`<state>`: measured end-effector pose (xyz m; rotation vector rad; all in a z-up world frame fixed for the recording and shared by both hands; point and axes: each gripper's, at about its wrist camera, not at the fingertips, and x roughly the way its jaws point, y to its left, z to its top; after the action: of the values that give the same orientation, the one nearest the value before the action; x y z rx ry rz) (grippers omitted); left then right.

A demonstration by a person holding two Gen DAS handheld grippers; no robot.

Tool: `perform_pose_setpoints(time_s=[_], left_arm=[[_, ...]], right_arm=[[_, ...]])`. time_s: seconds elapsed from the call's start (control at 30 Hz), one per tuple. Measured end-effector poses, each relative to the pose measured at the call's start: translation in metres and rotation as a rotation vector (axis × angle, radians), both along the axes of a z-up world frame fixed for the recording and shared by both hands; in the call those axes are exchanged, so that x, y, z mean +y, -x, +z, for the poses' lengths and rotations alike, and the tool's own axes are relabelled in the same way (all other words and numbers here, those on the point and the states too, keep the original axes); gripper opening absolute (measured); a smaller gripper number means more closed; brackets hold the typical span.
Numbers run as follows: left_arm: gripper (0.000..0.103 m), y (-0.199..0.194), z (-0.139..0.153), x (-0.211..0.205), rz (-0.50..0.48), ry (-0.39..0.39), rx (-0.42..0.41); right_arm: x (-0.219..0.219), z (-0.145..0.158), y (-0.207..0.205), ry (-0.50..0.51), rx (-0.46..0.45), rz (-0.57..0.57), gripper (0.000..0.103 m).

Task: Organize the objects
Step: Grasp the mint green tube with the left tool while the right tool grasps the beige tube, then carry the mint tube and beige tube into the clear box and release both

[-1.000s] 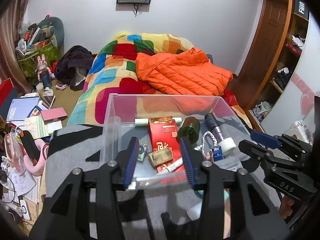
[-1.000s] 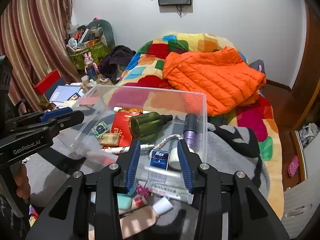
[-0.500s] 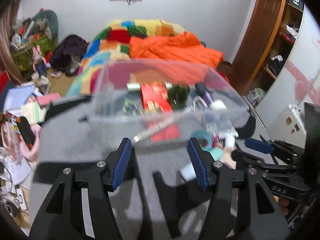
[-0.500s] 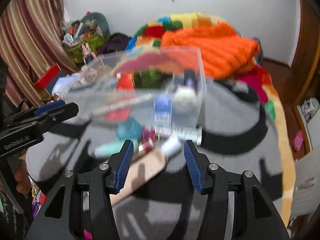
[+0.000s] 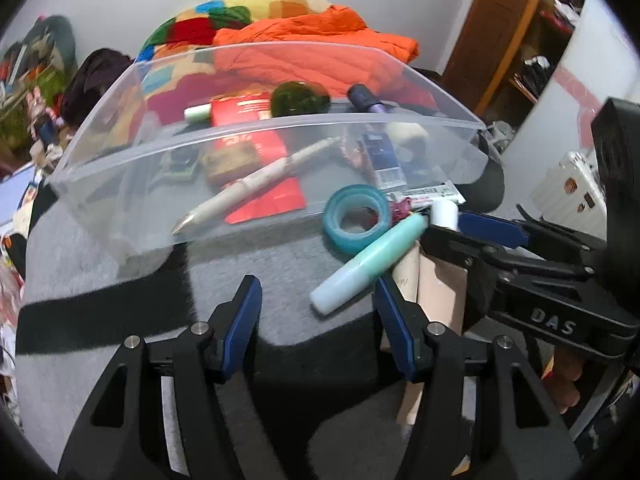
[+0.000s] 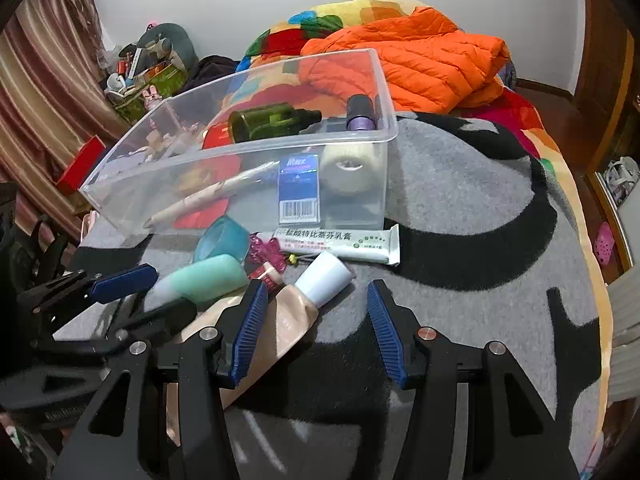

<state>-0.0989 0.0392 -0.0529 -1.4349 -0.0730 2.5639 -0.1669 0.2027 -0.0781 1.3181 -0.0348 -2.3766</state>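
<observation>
Our left hand-held gripper [image 5: 318,312] hangs over the grey-and-black blanket [image 5: 132,264] with its jaws apart and nothing between them; they have only just spread wider. The mint-green tube [image 5: 368,258] lies just ahead of its right finger, tilted toward the clear plastic bin [image 5: 256,128]. Our right hand-held gripper [image 6: 314,316] is also released, its jaws having narrowed slightly, still pressing on nothing. The white cap of a beige cream tube [image 6: 280,320] lies just ahead of that gap, while the tube's body runs under the left finger; we cannot tell whether that finger touches it. All the loose things sit in front of the bin's near wall: a teal roll of tape [image 5: 356,216] closest to it on the left, a white ointment box with green print [image 6: 340,240] flat against its base, and a small pink item [image 6: 268,254] between tape and box. Inside the bin we see a dark green bottle [image 6: 272,120], a purple-capped container [image 6: 360,114], a red packet [image 5: 256,132], a long beige pen [image 5: 248,188] and a blue card with a barcode [image 6: 299,188]. Behind the bin lies an orange puffer jacket [image 6: 420,56] on a colourful bedspread [image 6: 304,20].
</observation>
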Motion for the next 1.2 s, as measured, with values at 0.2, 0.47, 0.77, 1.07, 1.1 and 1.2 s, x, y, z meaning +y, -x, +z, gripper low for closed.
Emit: perform_pose_setpoints(time_s=[0.2,0.47,0.77,1.07,1.1,1.2], left_arm=[[0.041,0.007,-0.001,0.012,-0.053,-0.016,-0.007],[0.023,-0.003,0.001,0.018,-0.075,-0.024,0.014],[0.013,-0.031,0.005,0.002,-0.025,-0.047,0.029],[0.013,-0.046,0.03,-0.012,0.024,-0.083,0.092],[0.013,-0.046,0.033,-0.012,0.027,-0.084,0.101],[0.013,-0.046,0.046,-0.014,0.033,-0.091,0.131]], right_arm=[[0.005,0.0,-0.002,0.002,0.019,0.006,0.03],[0.012,0.002,-0.008,0.011,0.018,0.017,0.018],[0.029,0.01,-0.022,0.023,0.033,-0.006,0.018],[0.03,0.043,-0.031,0.065,0.108,0.007,0.018],[0.029,0.047,-0.032,0.07,0.121,0.009,0.018],[0.027,0.06,-0.032,0.084,0.153,0.008,0.018]])
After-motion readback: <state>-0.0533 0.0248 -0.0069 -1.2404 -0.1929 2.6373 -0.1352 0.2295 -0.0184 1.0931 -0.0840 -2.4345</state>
